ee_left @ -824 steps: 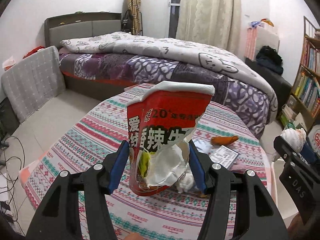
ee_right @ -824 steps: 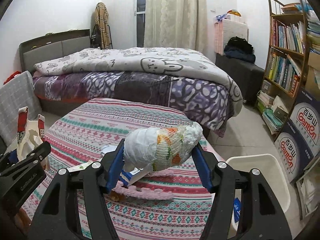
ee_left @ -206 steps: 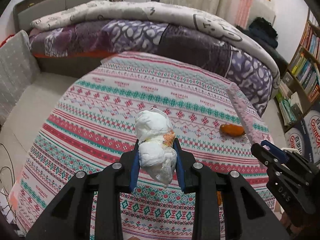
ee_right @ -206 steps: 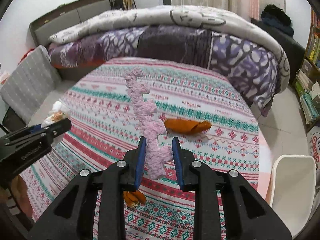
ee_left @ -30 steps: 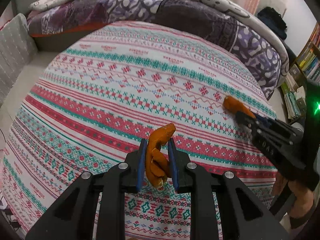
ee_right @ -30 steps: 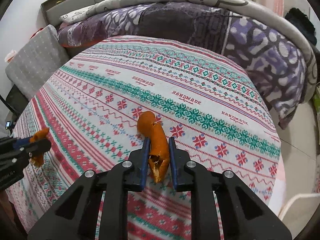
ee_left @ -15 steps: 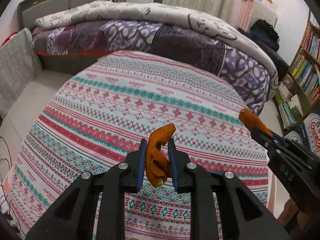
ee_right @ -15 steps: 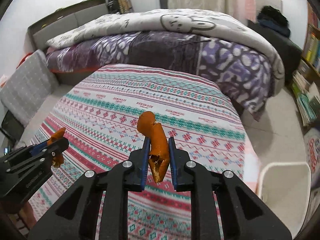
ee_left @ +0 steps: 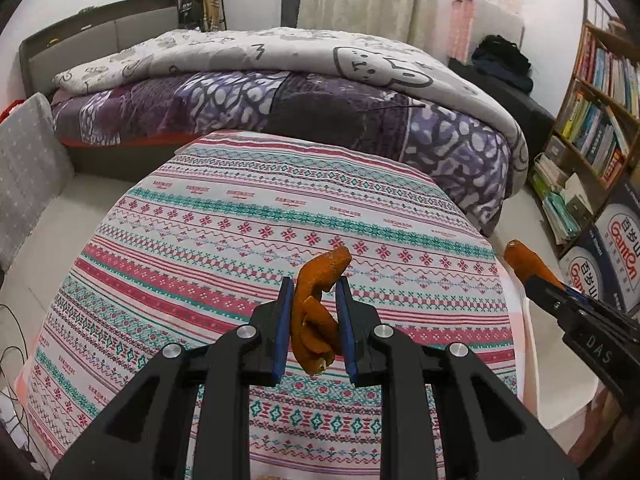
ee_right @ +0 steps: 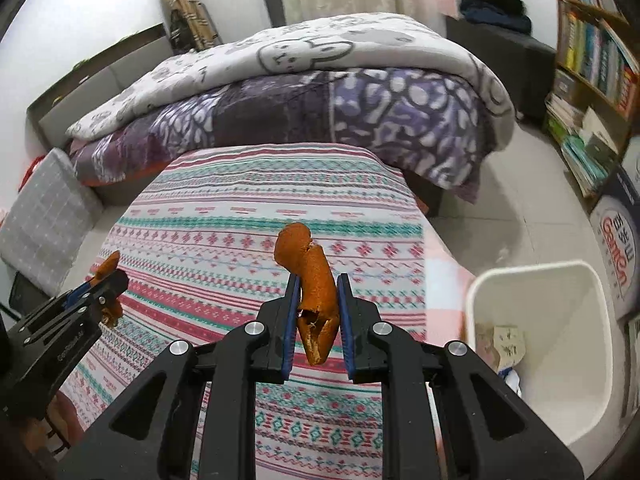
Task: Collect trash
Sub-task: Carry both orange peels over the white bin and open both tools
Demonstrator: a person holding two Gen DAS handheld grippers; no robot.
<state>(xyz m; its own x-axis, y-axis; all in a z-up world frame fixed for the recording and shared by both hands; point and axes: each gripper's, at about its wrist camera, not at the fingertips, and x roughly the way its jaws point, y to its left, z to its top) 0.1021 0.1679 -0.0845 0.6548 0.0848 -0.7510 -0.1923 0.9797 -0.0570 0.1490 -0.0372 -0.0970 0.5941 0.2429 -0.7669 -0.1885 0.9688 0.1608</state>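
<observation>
My left gripper (ee_left: pixel 314 326) is shut on a curled orange peel (ee_left: pixel 316 308) and holds it above the patterned tablecloth (ee_left: pixel 240 240). My right gripper (ee_right: pixel 318 316) is shut on a second orange peel (ee_right: pixel 314 276), also lifted above the cloth (ee_right: pixel 240 240). The right gripper and its peel (ee_left: pixel 524 262) show at the right edge of the left wrist view. The left gripper with its peel (ee_right: pixel 108 268) shows at the left of the right wrist view. A white trash bin (ee_right: pixel 536 280) stands on the floor right of the table, with paper trash (ee_right: pixel 500 344) inside.
A bed with a purple and grey quilt (ee_left: pixel 300 92) lies behind the table. A bookshelf (ee_left: pixel 596 112) and a printed cardboard box (ee_right: pixel 616 248) stand on the right. A grey cushion (ee_left: pixel 28 176) leans at the left. Cables (ee_left: pixel 10 364) lie on the floor at the left.
Both grippers have risen with their peels. The right gripper has swung to the right, so the white bin now fills more of its view.
</observation>
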